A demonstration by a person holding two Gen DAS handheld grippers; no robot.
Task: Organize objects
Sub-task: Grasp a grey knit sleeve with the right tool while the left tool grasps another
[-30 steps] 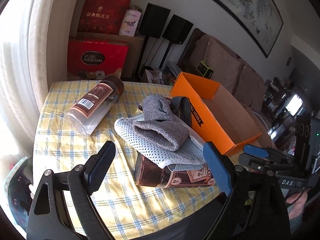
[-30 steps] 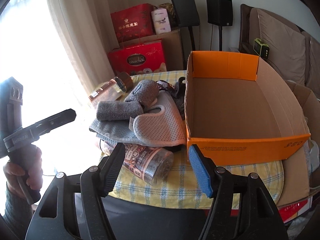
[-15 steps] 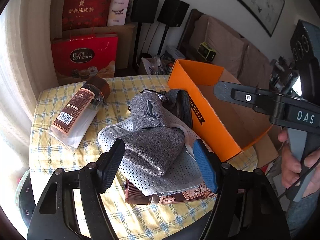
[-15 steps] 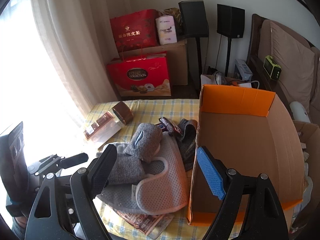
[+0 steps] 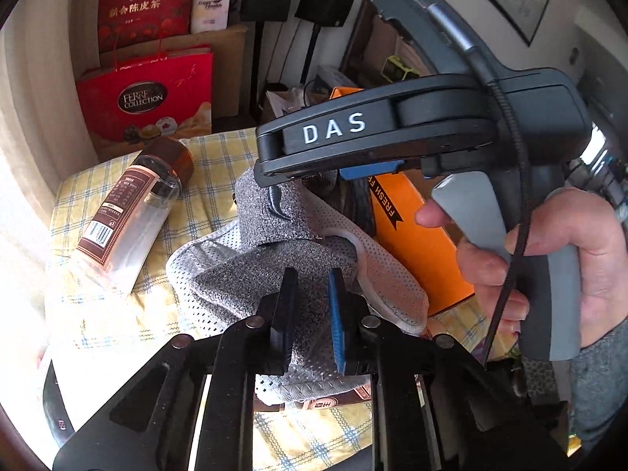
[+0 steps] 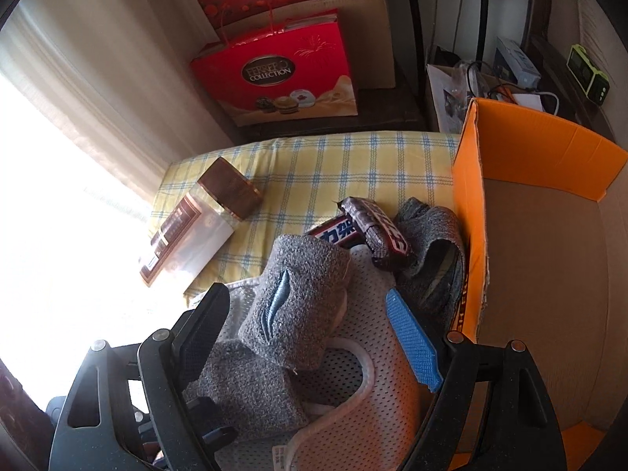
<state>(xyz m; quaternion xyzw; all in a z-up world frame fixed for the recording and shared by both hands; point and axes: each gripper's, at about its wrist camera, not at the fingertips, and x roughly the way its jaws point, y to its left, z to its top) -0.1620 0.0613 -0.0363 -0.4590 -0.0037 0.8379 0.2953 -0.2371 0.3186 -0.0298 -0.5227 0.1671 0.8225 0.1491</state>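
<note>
Closing now on the lower grey knit piece (image 5: 274, 274), where a second ago stood wide apart above the pile: left claw (image 5: 312, 314), black and blue pads drawn close with a fold of grey knit bunched between them and touching both. Moved in from the side over the same pile: right claw (image 6: 310, 333), pads spread wide, straddling the upright grey knit piece (image 6: 294, 306) without visibly touching it. Gripped around the right claw's grey handle, seen from the left wrist view: a hand (image 5: 549, 259) with a grey sleeve below.

Beneath both knit pieces, a pale mesh pad (image 6: 373, 392) with a light rim, spread across the heap. Under the mesh, at the near edge, part of a brown labelled jar (image 5: 325, 402) lying on its side. Beyond the knit pieces, a dark snack wrapper (image 6: 373, 231) resting against another dark grey knit item (image 6: 431, 243). Just beside that, touching the pile, an open orange cardboard box (image 6: 467, 196). Well apart on the far left, a clear jar with brown lid (image 6: 204, 227) lying on its side. Underneath everything, a counter (image 6: 353, 157) covered by yellow and blue checked cloth. Behind the counter, a red gift bag (image 6: 274, 70) and a brown carton.
</note>
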